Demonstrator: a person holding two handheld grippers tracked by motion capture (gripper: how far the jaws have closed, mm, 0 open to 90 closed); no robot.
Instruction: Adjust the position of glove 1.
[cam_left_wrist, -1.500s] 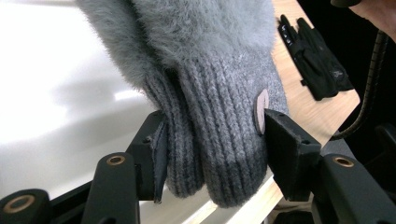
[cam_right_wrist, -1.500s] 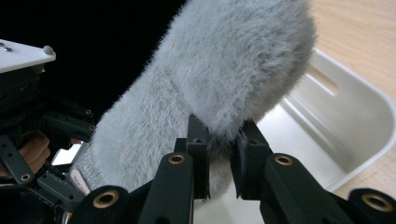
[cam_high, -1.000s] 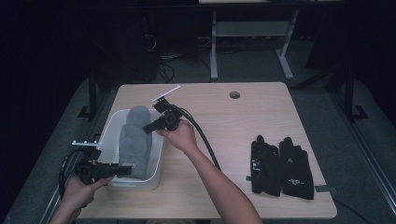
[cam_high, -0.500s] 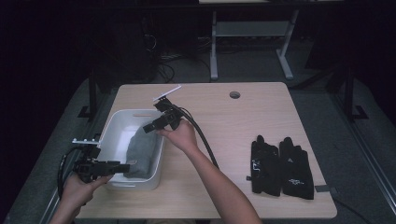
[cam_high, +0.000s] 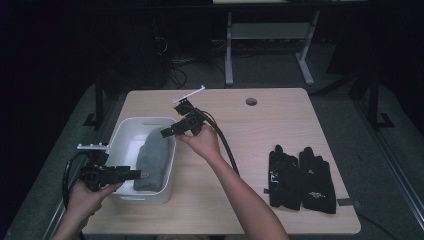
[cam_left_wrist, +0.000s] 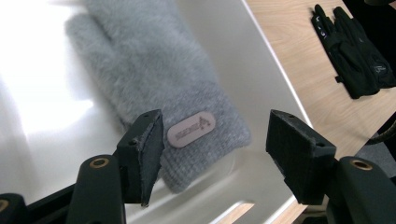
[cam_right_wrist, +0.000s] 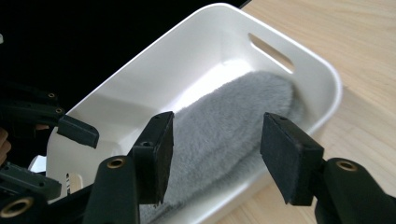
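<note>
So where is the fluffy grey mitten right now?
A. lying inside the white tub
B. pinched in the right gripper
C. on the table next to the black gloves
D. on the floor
A: the grey mitten lies flat inside the white tub, while the right gripper hangs open above it with nothing between its jaws, and the black gloves sit apart on the table.

One grey mitten (cam_high: 152, 157), one white bin (cam_high: 120, 142), two black gloves (cam_high: 300, 177), one table (cam_high: 280, 120).

Dim lab: desk frames (cam_high: 265, 40), floor cables (cam_high: 182, 60).
</note>
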